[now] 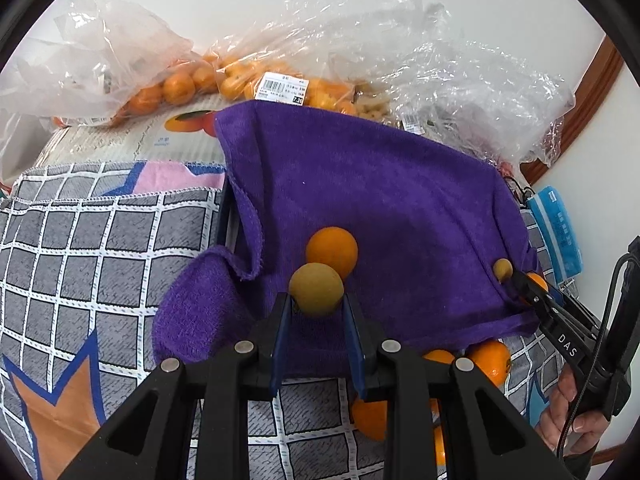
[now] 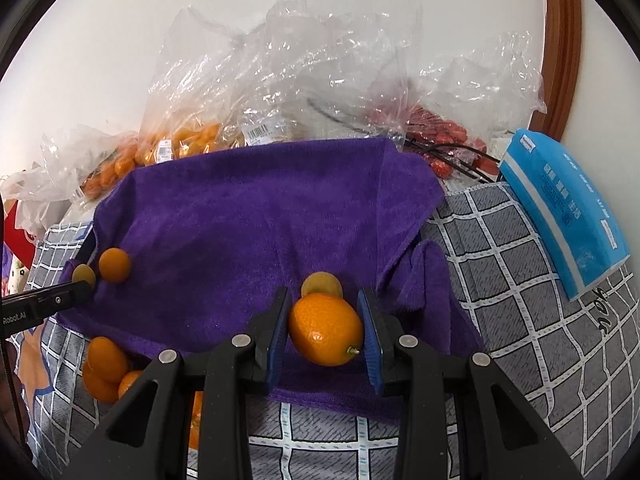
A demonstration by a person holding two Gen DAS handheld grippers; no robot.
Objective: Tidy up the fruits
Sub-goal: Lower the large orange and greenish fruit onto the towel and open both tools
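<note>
The left claw [image 1: 317, 306] grips a dull yellow-brown round fruit [image 1: 316, 289] between its blue-padded fingers [image 1: 280, 332] at lower centre of the left wrist view, with 1 bright orange fruit [image 1: 332, 251] lying on the purple towel [image 1: 380, 208] just behind it; the right claw [image 2: 325, 326] holds an oval orange kumquat [image 2: 325, 330] in the lower middle of the right wrist view, stem end toward the right finger, its jaws set about the fruit's width apart, though contact on the left pad is hard to confirm; a second yellow-brown fruit [image 2: 322, 285] rests on the towel directly behind the kumquat; the towel is spread over a grey checked cloth [image 1: 100, 248] and fills the centre of both views; loose orange fruits [image 2: 103, 364] lie at the towel's near edge, lower left in the right wrist view; clear plastic bags of orange fruit [image 1: 176, 88] are heaped along the white wall at the top of both frames; a blue tissue pack [image 2: 560, 216] lies at right on the checked cloth.
</note>
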